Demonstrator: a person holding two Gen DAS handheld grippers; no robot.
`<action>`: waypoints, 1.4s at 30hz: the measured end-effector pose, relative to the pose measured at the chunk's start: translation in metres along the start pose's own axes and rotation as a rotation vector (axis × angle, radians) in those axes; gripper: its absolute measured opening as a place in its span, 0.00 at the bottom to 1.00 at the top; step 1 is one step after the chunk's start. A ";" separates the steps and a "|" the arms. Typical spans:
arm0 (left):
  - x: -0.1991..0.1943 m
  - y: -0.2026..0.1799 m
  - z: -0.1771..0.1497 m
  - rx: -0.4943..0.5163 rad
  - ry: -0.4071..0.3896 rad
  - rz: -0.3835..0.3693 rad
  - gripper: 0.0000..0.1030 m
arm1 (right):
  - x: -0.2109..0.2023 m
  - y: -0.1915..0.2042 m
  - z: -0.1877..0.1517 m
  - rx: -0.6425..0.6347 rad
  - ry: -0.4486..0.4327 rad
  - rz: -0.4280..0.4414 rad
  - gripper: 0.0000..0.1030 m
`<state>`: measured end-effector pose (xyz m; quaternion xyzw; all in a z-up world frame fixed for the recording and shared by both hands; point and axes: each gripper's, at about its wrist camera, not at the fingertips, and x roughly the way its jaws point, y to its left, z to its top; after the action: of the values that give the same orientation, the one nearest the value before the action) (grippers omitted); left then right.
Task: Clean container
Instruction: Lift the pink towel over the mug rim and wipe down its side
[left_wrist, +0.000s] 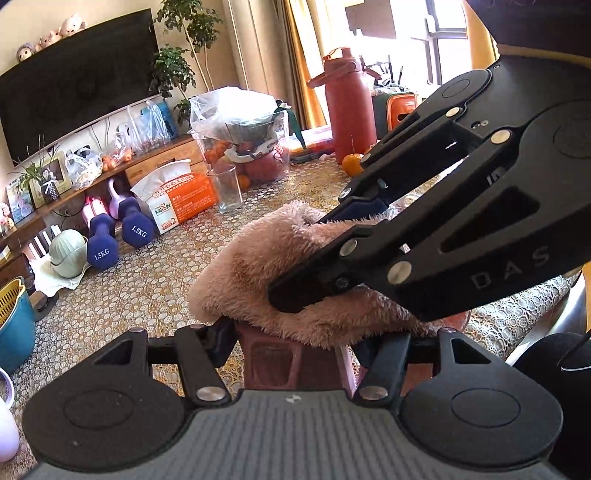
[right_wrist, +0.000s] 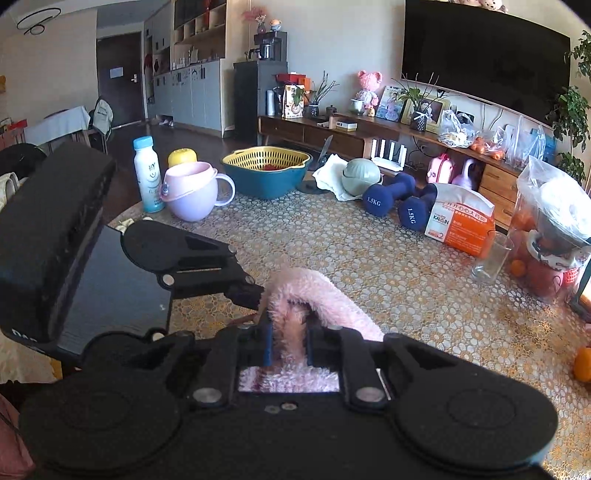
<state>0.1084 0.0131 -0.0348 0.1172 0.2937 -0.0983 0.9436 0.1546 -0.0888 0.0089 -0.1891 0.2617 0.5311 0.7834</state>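
The desk stretches wide and bare ahead of both grippers, its clutter along the far edge. The left gripper is clamped across a reddish container, upright directly before it. The right gripper is clamped on a fluffy pink cloth draped over the container's top.

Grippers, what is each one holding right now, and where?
Right gripper pinches a fold of the pink cloth. Left gripper clamps the pink container by its sides, under the cloth.
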 end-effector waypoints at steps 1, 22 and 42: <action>0.000 0.001 0.000 -0.006 -0.001 -0.004 0.59 | 0.001 -0.001 0.000 0.007 -0.003 0.004 0.15; -0.002 0.005 -0.005 -0.023 -0.034 -0.032 0.57 | 0.014 -0.075 -0.029 0.378 -0.020 0.001 0.14; 0.000 0.004 -0.007 -0.027 -0.037 -0.035 0.57 | -0.006 -0.056 -0.045 0.292 0.008 -0.100 0.12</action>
<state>0.1054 0.0191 -0.0396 0.0974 0.2795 -0.1129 0.9485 0.1955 -0.1396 -0.0217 -0.0879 0.3295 0.4470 0.8270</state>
